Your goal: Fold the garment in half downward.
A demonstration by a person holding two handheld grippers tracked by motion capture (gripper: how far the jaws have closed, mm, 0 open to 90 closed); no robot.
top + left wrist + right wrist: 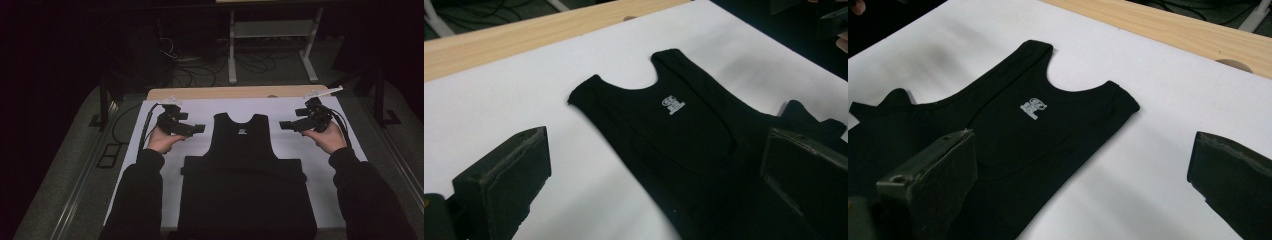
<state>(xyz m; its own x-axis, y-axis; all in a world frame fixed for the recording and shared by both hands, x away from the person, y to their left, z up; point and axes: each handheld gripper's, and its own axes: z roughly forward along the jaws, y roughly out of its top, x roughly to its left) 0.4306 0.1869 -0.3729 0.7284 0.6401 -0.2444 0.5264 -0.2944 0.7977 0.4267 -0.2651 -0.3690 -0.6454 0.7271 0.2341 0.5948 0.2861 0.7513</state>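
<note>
You have a white sheet (150, 150) covering the table, and on it a black tank top (243, 165) lies flat, neck end away from you, with a fold of cloth running across it below the armholes. It sits between your two grippers, apart from both.

The left gripper (199, 129) hangs above the sheet, just outside the top's left armhole, its jaws spread wide with nothing between them. In the left gripper view the near strap (589, 87) lies ahead of the left-hand jaw, and the body of the top runs under the right-hand jaw. The right gripper (283, 125) mirrors it on the other side, jaws likewise parted and empty; in the right gripper view the strap on that side (1120, 100) lies between the jaws and farther on.

The work looks like folding the top, and the likely step is to take both shoulder straps at once. To do it well, bring each gripper down so that one jaw slides under the strap's outer edge and the other comes over it. Catch both layers of cloth, not just the upper one. Close on the strap itself, short of the small white label (1033, 107) at the neck. Keep the two grips level with each other so the top lifts without twisting.
</note>
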